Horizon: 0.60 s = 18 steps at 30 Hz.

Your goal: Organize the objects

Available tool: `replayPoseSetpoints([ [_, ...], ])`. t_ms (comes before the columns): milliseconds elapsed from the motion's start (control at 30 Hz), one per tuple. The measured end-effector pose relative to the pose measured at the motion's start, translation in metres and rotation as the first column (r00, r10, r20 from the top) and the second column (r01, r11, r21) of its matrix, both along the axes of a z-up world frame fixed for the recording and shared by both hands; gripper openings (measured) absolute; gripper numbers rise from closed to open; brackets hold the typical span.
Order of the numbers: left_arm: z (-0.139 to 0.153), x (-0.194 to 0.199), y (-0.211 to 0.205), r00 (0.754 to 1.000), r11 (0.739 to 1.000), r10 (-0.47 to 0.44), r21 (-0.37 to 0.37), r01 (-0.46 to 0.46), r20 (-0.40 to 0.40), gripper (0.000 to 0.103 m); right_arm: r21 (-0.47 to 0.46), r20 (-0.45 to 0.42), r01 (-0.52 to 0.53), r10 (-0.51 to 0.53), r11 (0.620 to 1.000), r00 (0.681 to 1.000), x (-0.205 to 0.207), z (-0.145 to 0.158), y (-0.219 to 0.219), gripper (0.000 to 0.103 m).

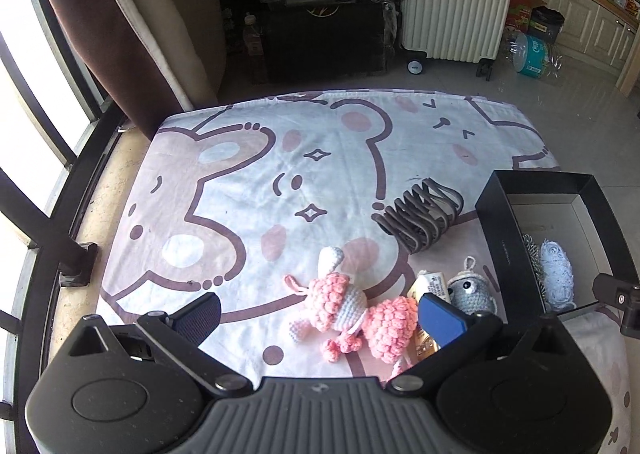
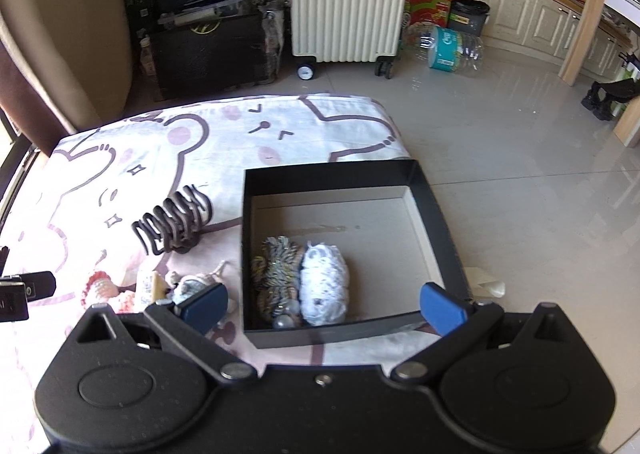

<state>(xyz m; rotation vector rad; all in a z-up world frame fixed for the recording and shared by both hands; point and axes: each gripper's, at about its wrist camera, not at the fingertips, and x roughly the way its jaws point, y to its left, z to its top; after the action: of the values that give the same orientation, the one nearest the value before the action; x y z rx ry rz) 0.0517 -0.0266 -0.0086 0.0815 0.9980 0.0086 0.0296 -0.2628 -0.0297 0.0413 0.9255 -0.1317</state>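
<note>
Tongs on both sides gape wide, empty: left tongs [image 1: 320, 318] over a pink crochet toy [image 1: 352, 314] lying lengthwise toward the black box [image 2: 430, 194]; only the right tongs [image 2: 322, 304] view shows the white bundle [image 2: 323, 282] inside, long axis front-to-back.

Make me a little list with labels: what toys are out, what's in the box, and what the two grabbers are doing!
surface: bear-print blanket
box: black box, open, on the blanket
in the box: white crocheted item beside a grey-striped one
still out: pink crochet toy, grey crochet toy, brown hair clip, yellow tube
left gripper: fingers open, over the pink toy, holding nothing
right gripper: fingers open, over the box's near edge, holding nothing
</note>
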Motion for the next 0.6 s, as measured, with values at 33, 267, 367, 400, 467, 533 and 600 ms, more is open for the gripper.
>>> replayPoseSetpoints([
  [33,0.000,-0.001,0.003,1.000,1.000,0.006,0.000,-0.006,0.000,0.103,0.001,0.000,-0.009,0.009,1.000,1.000,0.001,0.000,0.004,0.103],
  [267,0.001,-0.004,0.021,0.999,0.999,0.035,-0.005,-0.035,-0.004,0.103,0.009,0.005,-0.041,0.041,0.999,0.999,0.004,0.001,0.023,0.103],
  [367,0.001,-0.005,0.028,0.999,0.999,0.048,-0.005,-0.048,-0.005,0.103,0.014,0.008,-0.059,0.059,0.998,0.998,0.005,0.001,0.031,0.103],
  [400,0.001,-0.005,0.030,0.999,0.999,0.052,-0.006,-0.052,-0.005,0.103,0.016,0.008,-0.065,0.065,0.998,0.998,0.006,0.001,0.034,0.103],
  [467,0.001,-0.005,0.034,0.998,0.998,0.058,-0.006,-0.058,-0.006,0.103,0.016,0.009,-0.074,0.073,0.997,0.997,0.006,0.001,0.039,0.103],
  [533,0.002,-0.006,0.037,0.998,0.998,0.063,-0.006,-0.063,-0.007,0.103,0.016,0.011,-0.081,0.081,0.997,0.997,0.007,0.001,0.043,0.103],
  [600,0.002,-0.007,0.040,0.998,0.998,0.069,-0.005,-0.069,-0.006,0.103,0.018,0.011,-0.086,0.086,0.996,0.996,0.007,0.001,0.047,0.103],
])
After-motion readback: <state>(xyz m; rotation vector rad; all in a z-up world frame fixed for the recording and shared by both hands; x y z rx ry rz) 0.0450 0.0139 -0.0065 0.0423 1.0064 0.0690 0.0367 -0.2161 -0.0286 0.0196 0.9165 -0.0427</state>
